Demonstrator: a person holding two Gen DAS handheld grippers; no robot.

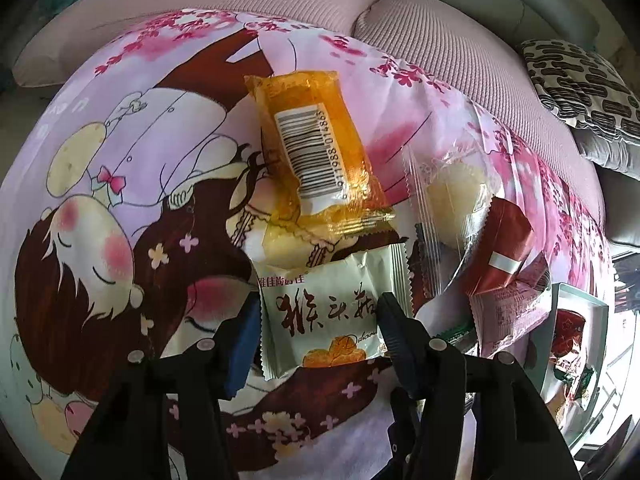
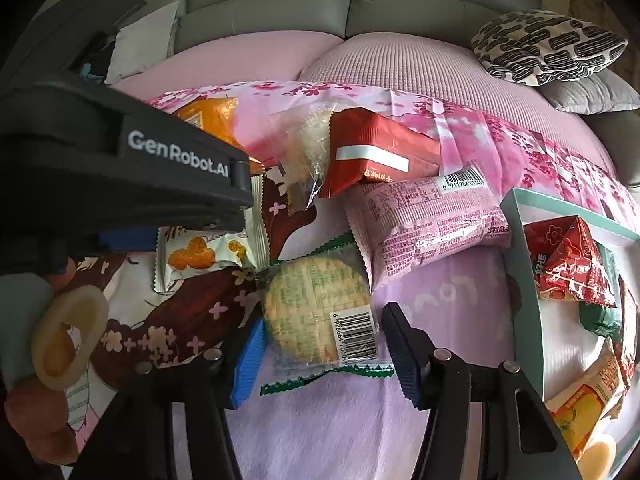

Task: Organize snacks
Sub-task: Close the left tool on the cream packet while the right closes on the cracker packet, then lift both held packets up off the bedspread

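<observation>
Snacks lie on a cartoon-print cloth. My left gripper is open, its fingers on either side of a pale green packet with Chinese writing; it also shows in the right wrist view. An orange packet lies beyond it. My right gripper is open around a round cracker in a clear green-edged wrapper. A pink packet, a red packet and a clear packet with a pale cake lie behind. A teal-rimmed box at the right holds several snacks.
A pink sofa cushion and grey sofa back lie beyond the cloth. A black-and-white patterned pillow sits at the far right. The left gripper's body and the hand holding it fill the left of the right wrist view.
</observation>
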